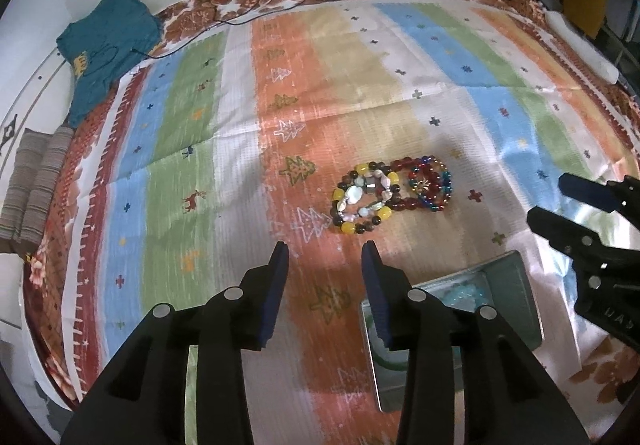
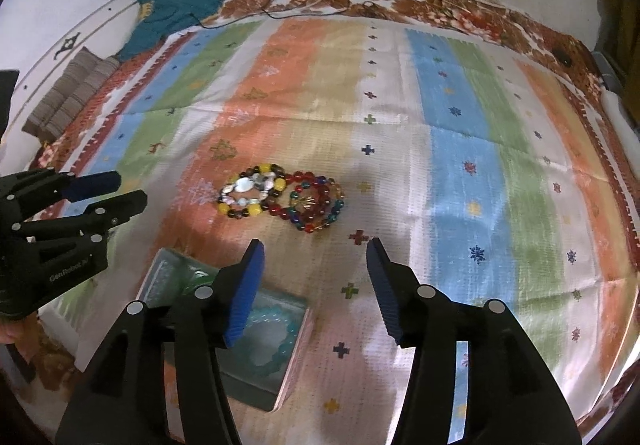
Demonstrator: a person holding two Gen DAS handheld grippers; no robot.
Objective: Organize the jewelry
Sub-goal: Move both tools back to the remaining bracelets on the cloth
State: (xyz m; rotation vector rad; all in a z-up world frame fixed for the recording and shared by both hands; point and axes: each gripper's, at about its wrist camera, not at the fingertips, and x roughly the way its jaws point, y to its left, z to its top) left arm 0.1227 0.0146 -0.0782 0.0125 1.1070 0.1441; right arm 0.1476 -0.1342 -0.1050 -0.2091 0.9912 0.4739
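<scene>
Striped cloth [image 1: 248, 149] in orange, green, blue and white covers a bed. Near its middle lie beaded bracelets [image 2: 280, 201] in a touching cluster: yellow and dark beads beside red and blue ones. Nearer, an open box [image 2: 294, 345] holds a pale blue bracelet [image 2: 276, 341]. Left gripper [image 1: 325, 265] and right gripper [image 2: 314, 259] both hover above the cloth, fingers spread and empty. A teal garment [image 1: 106, 45] lies at the far edge.
</scene>
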